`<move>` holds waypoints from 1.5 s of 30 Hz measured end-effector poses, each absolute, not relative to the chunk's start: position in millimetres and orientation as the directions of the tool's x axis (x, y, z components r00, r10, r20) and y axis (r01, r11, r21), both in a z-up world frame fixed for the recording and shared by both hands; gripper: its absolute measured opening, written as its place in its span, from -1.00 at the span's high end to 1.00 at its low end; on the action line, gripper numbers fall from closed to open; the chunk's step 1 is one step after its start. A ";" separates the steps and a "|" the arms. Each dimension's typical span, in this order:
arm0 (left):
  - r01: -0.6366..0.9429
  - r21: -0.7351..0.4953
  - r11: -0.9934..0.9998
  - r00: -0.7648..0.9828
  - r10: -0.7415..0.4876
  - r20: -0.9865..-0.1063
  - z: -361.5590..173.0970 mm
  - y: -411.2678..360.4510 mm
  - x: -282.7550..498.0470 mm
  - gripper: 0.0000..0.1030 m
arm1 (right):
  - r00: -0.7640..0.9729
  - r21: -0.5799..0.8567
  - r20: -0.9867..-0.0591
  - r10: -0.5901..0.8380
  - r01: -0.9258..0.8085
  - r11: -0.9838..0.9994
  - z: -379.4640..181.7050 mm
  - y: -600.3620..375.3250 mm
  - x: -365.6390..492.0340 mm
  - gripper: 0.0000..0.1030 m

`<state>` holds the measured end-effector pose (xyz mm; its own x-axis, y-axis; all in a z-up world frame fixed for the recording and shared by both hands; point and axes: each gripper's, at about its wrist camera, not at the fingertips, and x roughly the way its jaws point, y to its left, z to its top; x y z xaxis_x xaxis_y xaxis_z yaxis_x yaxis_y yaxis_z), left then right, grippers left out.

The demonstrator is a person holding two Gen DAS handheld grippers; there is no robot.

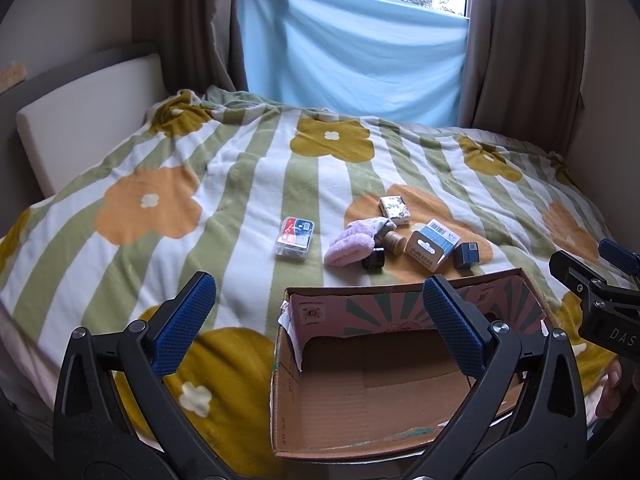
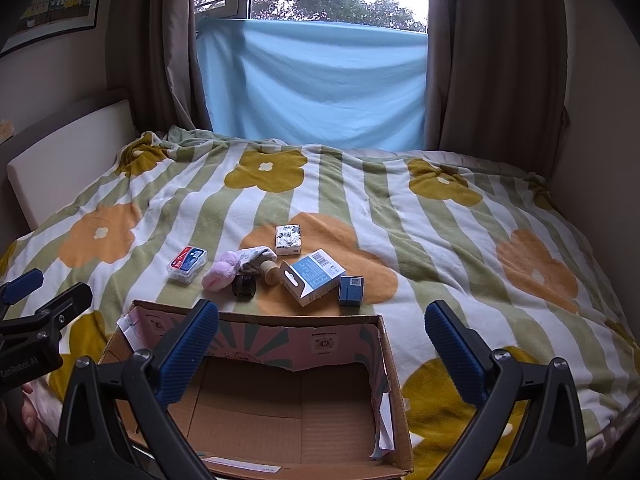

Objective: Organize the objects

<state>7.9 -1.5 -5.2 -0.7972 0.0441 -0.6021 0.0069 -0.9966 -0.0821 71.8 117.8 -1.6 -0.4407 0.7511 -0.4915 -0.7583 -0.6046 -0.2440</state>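
Left gripper (image 1: 320,320), seen from the left wrist, hangs with its fingers spread wide and nothing between them, over the near-left corner of the cardboard box (image 1: 280,380). Beyond the box's far wall lie a card case (image 1: 295,237), pink sock (image 1: 349,245), blue-and-white carton (image 1: 432,249) and dark blue cube (image 1: 468,255). "DAS" shows on the other tool at right.

Right gripper (image 2: 322,342), from the right wrist, is likewise wide apart and empty above the box (image 2: 394,368). Past the box sit the carton (image 2: 314,276), cube (image 2: 351,290) and patterned packet (image 2: 288,240). "GenRobot.AI" is printed at left.
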 end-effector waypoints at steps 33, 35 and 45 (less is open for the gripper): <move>-0.056 -0.053 -0.997 -0.721 0.077 -0.688 -10.6 -58.7 -117.5 -0.99 | -0.438 -0.245 -0.616 0.655 -0.683 -0.688 46.4 234.1 40.2 -0.99; -0.057 -0.042 -0.997 -0.690 0.070 -0.721 -23.7 -61.5 -137.9 -0.99 | -0.404 -0.250 -0.669 0.624 -0.668 -0.701 35.0 256.1 30.3 -0.99; -0.091 -0.045 -0.995 -0.535 0.087 -0.840 -108.6 -49.4 -210.9 -0.87 | -0.190 -0.240 -0.859 0.476 -0.671 -0.701 -46.5 344.3 12.2 -0.99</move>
